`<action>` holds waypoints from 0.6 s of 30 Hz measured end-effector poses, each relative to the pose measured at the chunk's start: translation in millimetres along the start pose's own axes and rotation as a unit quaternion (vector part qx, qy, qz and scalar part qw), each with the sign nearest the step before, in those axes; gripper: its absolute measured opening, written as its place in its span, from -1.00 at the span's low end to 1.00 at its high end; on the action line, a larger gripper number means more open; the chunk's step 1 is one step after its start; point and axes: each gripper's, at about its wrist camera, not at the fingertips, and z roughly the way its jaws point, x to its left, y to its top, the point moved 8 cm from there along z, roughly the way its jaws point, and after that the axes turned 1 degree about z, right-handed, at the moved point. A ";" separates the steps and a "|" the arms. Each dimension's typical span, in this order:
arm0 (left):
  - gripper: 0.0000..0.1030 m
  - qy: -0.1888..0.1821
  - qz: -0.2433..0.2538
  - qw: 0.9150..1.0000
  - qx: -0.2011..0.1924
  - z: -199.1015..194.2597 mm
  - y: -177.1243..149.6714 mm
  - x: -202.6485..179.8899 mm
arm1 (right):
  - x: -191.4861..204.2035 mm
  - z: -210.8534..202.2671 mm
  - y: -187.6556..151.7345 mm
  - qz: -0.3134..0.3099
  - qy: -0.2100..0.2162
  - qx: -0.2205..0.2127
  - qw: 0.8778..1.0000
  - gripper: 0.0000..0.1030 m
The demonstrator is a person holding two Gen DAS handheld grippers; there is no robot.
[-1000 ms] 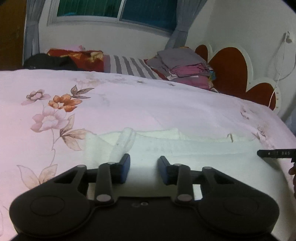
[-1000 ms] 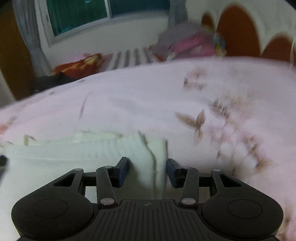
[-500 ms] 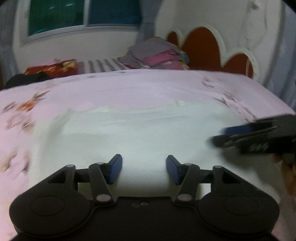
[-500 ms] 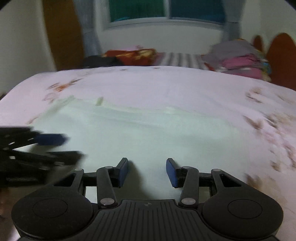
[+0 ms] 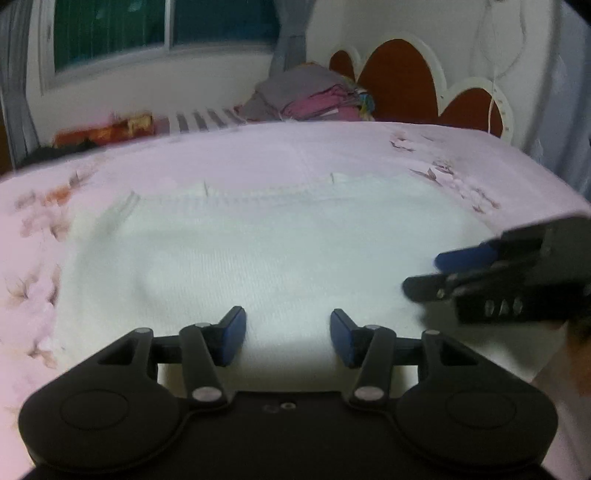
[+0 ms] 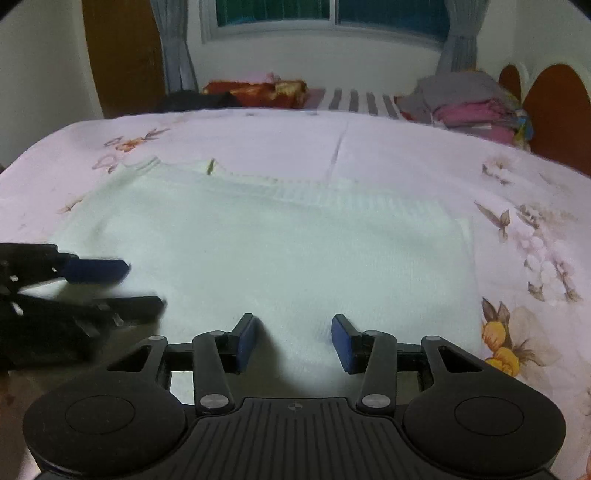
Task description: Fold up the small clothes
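A white knitted garment (image 5: 266, 251) lies flat on the pink floral bedsheet (image 5: 258, 151), folded into a wide rectangle with a ribbed far edge. It also shows in the right wrist view (image 6: 280, 243). My left gripper (image 5: 287, 338) is open and empty, just above the garment's near edge. My right gripper (image 6: 293, 341) is open and empty over the near edge too. The right gripper shows at the right of the left wrist view (image 5: 480, 266). The left gripper shows at the left of the right wrist view (image 6: 92, 284).
A stack of folded grey and pink clothes (image 5: 314, 98) sits at the far side by the red headboard (image 5: 399, 81). A striped cloth (image 6: 354, 99) and a red bundle (image 6: 255, 88) lie along the far edge. A window (image 6: 332, 14) is behind.
Both grippers have let go of the garment's ends and pulled back to its near edge, side by side. The garment now lies folded and flat.
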 end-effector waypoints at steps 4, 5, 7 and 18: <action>-0.07 -0.020 -0.027 0.999 -0.019 -30.9 -12.1 -3.3 | 5.5 -33.5 -4.3 0.028 0.036 -0.017 0.999 -0.17; -0.08 -0.010 -0.021 0.999 -0.025 -37.5 -16.4 -6.2 | 11.8 -41.1 -9.9 0.024 0.043 -0.016 0.999 -0.52; -0.08 -0.011 -0.036 0.999 -0.034 -51.8 -25.9 -11.6 | 23.7 -49.2 -24.6 0.023 0.053 -0.006 0.998 -0.73; -0.28 -0.001 -0.069 0.998 -0.006 -51.4 -54.2 -22.9 | 62.7 -49.6 -57.3 0.049 0.091 0.012 0.995 -0.85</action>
